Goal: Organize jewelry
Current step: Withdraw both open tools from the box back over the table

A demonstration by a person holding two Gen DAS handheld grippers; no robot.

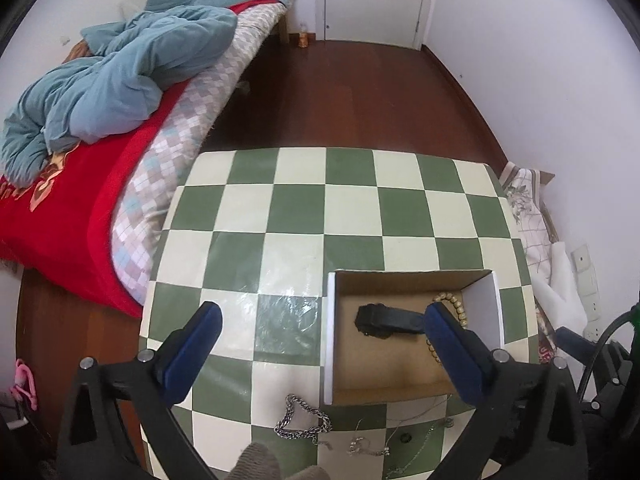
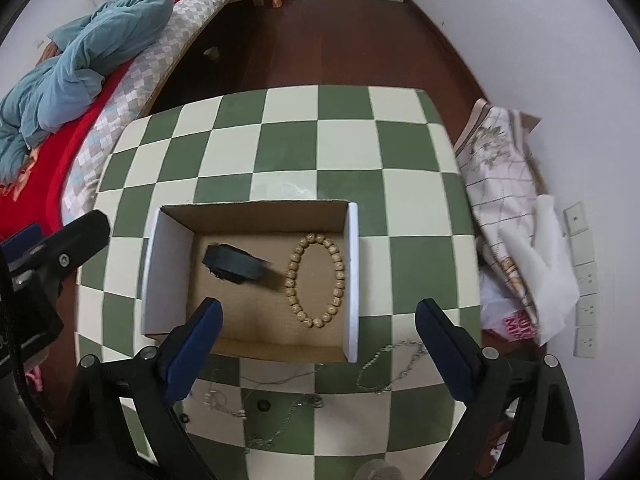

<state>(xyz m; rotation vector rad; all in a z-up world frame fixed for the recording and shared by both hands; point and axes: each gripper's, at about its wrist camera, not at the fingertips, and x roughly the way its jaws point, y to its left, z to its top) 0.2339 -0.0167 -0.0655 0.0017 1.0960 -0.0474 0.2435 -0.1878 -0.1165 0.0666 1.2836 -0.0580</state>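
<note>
An open cardboard box (image 2: pixel 256 210) with white side walls sits on the green-and-white checkered table (image 2: pixel 344 144). Inside it lie a black strap-like piece (image 2: pixel 234 266) and a wooden bead bracelet (image 2: pixel 316 280). My right gripper (image 2: pixel 318 308) hovers over the box's near half, open and holding nothing. A silver chain (image 2: pixel 396 364) lies on the table in front of the box's right corner. In the left wrist view my left gripper (image 1: pixel 322 312) is open and empty, straddling the box's (image 1: pixel 412 276) left wall. A chunky silver chain (image 1: pixel 304 420) and thin chains (image 1: pixel 368 446) lie near the table's front edge.
A bed (image 1: pixel 80 216) with a red blanket and a blue quilt (image 1: pixel 132 76) stands left of the table. A floral cloth bundle (image 2: pixel 504 184) and white plastic lie against the right wall, by wall sockets (image 2: pixel 584 276). Dark wooden floor (image 1: pixel 352 92) stretches to a door beyond.
</note>
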